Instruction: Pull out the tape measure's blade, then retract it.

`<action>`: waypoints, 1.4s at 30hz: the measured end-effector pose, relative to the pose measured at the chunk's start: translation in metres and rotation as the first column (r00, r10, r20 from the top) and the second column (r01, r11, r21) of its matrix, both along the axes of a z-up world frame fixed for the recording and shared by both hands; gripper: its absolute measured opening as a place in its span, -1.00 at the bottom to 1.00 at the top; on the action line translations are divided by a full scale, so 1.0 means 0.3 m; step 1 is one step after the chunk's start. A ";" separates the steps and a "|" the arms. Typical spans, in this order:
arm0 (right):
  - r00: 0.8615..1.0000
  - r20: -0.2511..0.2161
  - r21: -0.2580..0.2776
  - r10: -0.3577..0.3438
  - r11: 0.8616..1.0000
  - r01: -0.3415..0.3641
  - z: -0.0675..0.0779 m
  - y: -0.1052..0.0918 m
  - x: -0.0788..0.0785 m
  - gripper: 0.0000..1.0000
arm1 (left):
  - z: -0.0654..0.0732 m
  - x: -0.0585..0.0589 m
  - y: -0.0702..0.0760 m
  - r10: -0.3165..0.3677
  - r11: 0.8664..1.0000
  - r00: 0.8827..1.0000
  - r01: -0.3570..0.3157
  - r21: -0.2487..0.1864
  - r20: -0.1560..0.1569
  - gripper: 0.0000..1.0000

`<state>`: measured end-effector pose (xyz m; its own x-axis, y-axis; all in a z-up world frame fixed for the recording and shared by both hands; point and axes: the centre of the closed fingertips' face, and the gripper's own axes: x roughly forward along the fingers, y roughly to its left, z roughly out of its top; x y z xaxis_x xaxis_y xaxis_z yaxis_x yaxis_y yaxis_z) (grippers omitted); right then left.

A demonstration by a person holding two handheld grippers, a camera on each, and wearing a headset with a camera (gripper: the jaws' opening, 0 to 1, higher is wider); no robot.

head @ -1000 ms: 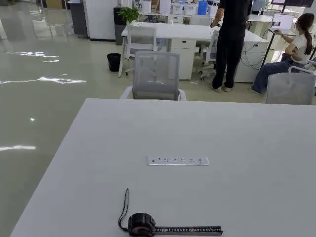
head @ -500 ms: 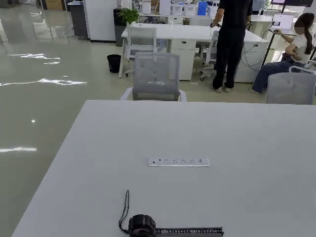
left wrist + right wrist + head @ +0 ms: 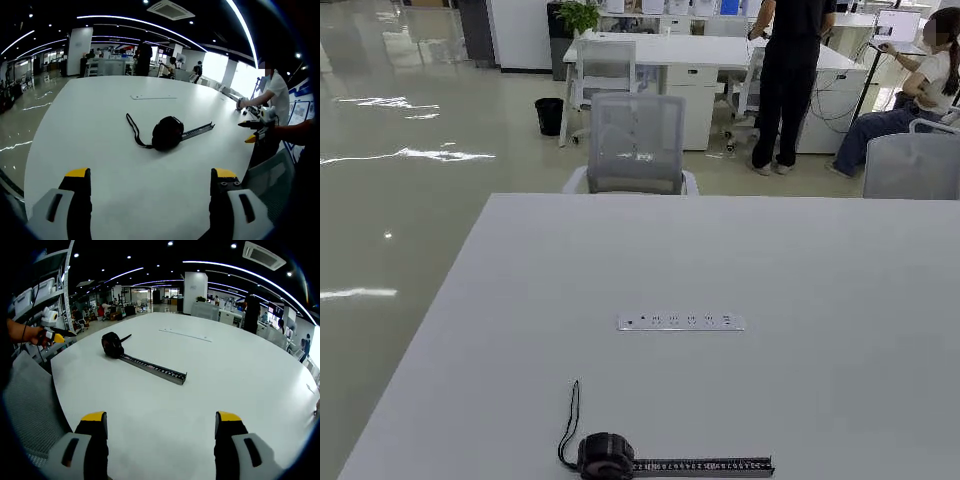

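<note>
The tape measure (image 3: pixel 607 455) sat at the near edge of the desk (image 3: pixel 800 280), blade (image 3: pixel 705 466) pulled out. The left gripper (image 3: pixel 151 173) and right gripper (image 3: pixel 161 416) were both wide open, empty.

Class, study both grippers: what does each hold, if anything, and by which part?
Nothing is held. The left gripper and right gripper are open, clear of the tape measure, which lies on the table, blade out.

Bare tabletop (image 3: pixel 820 300) around tape measure (image 3: pixel 607 455); power strip (image 3: pixel 681 322) beyond
</note>
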<state>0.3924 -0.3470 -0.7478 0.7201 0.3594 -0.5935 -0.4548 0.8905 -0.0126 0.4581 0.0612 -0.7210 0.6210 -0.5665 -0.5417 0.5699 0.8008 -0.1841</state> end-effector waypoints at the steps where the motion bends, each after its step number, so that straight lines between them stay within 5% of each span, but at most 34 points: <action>1: 1.000 0.000 -0.003 0.005 1.000 -0.005 -0.003 0.002 0.006 0.78 | 0.001 0.002 -0.018 -0.006 1.000 1.000 0.006 -0.001 -0.004 0.97; 16: 0.998 -0.024 -0.025 0.055 0.998 -0.056 -0.039 0.003 0.103 0.72 | -0.016 0.056 -0.220 -0.018 1.000 1.000 0.018 0.007 -0.023 0.96; 25: 0.993 -0.044 -0.063 0.113 0.991 -0.116 -0.067 0.016 0.146 0.61 | -0.024 0.122 -0.256 0.058 0.998 0.998 -0.057 0.027 -0.023 0.98; 28: 0.991 -0.053 -0.069 0.125 0.989 -0.128 -0.074 0.016 0.161 0.55 | -0.029 0.132 -0.278 0.079 0.997 0.996 -0.078 0.008 -0.047 0.97; 37: 0.987 -0.075 -0.093 0.145 0.984 -0.151 -0.105 0.010 0.237 0.41 | -0.052 0.184 -0.321 0.107 0.993 0.994 -0.106 0.043 -0.028 0.98; 42: 0.983 -0.082 -0.109 0.167 0.978 -0.175 -0.121 0.014 0.277 0.30 | -0.078 0.198 -0.350 0.098 0.994 0.994 -0.095 0.048 -0.048 0.95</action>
